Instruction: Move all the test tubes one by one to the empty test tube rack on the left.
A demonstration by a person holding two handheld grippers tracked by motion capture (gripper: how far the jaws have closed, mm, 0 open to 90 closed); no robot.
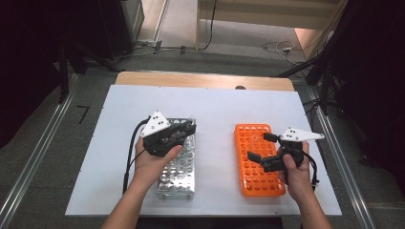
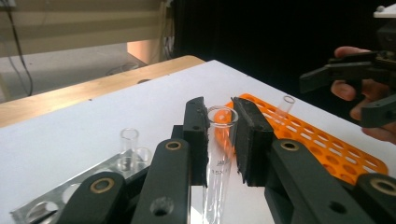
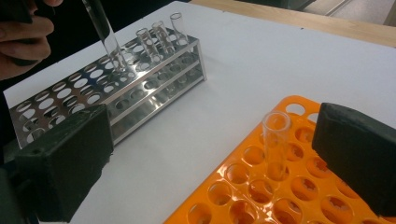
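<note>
My left gripper (image 2: 219, 111) is shut on a clear test tube (image 2: 218, 158), held upright over the silver metal rack (image 1: 177, 177). In the right gripper view this tube (image 3: 103, 29) hangs tilted, its lower end just above the rack's holes (image 3: 88, 88). Three tubes (image 3: 159, 33) stand at that rack's far end. My right gripper (image 3: 212, 128) is open above the orange rack (image 3: 261, 191), its pads on either side of a lone tube (image 3: 275, 142) standing there, apart from it. From above, the left gripper (image 1: 187, 130) is over the metal rack and the right gripper (image 1: 261, 146) over the orange rack (image 1: 255, 183).
Both racks lie on a white sheet (image 1: 215, 109) over a wooden table (image 1: 200, 80). Bare sheet separates the racks. Cables trail on the floor beyond the table, and dark stands flank both sides.
</note>
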